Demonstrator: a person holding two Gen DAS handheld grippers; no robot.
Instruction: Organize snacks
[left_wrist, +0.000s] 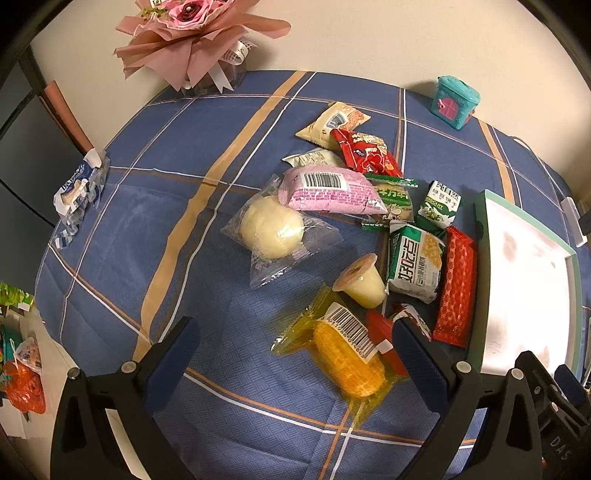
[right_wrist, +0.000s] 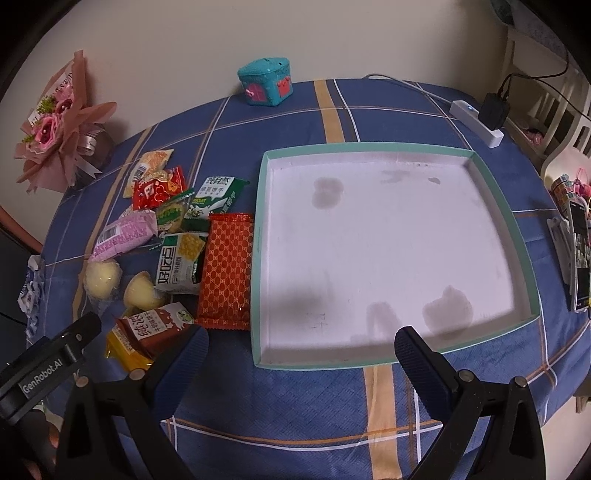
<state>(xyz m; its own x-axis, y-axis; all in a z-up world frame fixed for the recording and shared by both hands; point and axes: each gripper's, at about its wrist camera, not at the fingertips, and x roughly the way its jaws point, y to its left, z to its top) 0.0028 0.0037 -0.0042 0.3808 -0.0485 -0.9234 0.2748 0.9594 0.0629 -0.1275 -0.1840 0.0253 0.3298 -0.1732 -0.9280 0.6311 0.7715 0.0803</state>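
A: Where are the snacks (left_wrist: 369, 221)?
B: Heaped on the desk (left_wrist: 184, 206), just left of the tray (right_wrist: 491, 192), which holds nothing.
A: The hand-held grippers?
B: Left hand-held gripper (left_wrist: 295, 350) spread wide over the yellow packet (left_wrist: 343, 350); right hand-held gripper (right_wrist: 301, 354) wide at the tray's near edge.

Pink bouquet (left_wrist: 192, 40), teal toy house (right_wrist: 265, 81)

Snacks (right_wrist: 177, 236) left of tray (right_wrist: 258, 236)
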